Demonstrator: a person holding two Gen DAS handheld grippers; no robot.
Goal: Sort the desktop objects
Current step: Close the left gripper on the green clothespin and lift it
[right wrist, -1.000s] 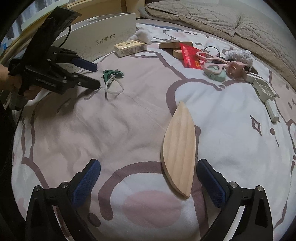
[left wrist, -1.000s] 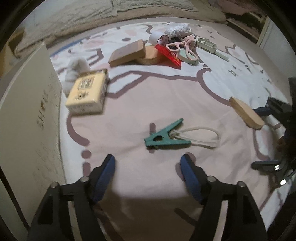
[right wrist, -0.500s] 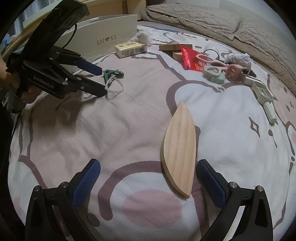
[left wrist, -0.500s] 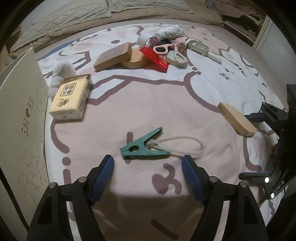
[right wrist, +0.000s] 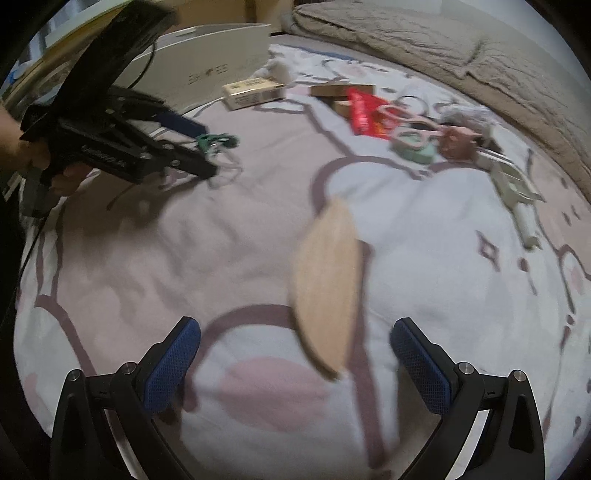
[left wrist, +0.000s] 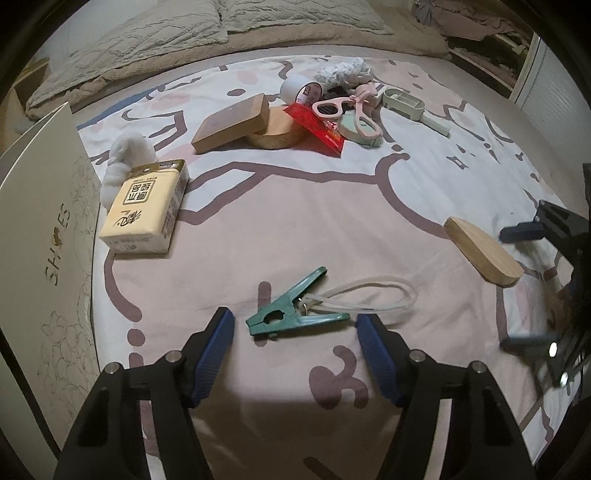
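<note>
Patterned bedsheet (left wrist: 295, 206), left tool (left wrist: 295, 332) closing around green clip (left wrist: 291, 314), not yet pinching, right tool (right wrist: 295, 354) spread.

I am working in a home bedroom: a bed (left wrist: 332, 229) with a cartoon-print sheet, a rumpled beige quilt (left wrist: 221, 33) at its head, a shoe box (left wrist: 40, 229) alongside.

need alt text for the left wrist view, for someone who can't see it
The left gripper hangs open over a green clip with a white loop, lying on a patterned bedsheet. Beyond it lie a tissue pack, a wooden block and pink scissors.
</note>
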